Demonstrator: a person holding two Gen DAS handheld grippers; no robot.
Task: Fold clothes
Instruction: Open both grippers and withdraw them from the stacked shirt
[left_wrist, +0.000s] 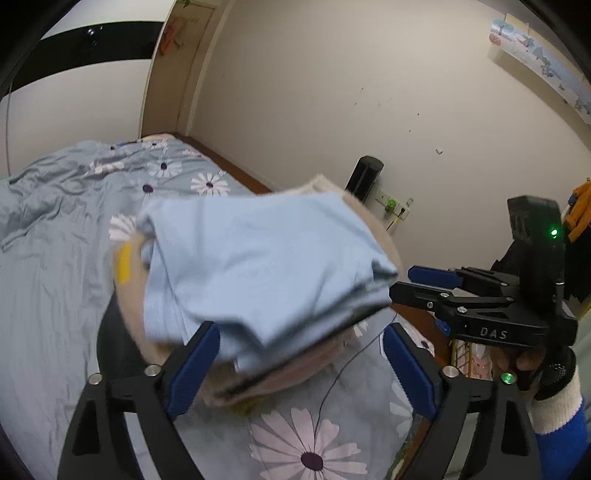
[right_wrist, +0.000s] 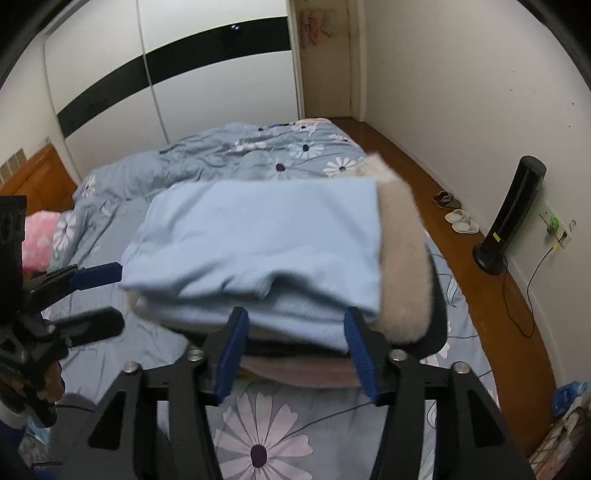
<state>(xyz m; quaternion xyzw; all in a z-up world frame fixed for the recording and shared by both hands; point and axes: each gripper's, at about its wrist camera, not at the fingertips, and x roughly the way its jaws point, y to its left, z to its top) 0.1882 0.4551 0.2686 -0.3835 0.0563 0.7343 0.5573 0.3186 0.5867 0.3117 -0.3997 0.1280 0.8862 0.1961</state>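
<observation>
Flanking the folded clothes stack (right_wrist: 258, 254) — right claw (right_wrist: 295, 354) and left claw (left_wrist: 299, 365) both spread, unclenched.

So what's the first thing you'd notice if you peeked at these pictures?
A stack of folded clothes, light blue on top with fluffy beige beneath, fills the middle above the daisy-print bedspread. The right gripper straddles its near edge, and the left gripper is open at another side.

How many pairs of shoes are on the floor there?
2: a dark pair beside the wall, and a white pair next to it, nearer the black tower. Others may hide behind the folded clothes.
</observation>
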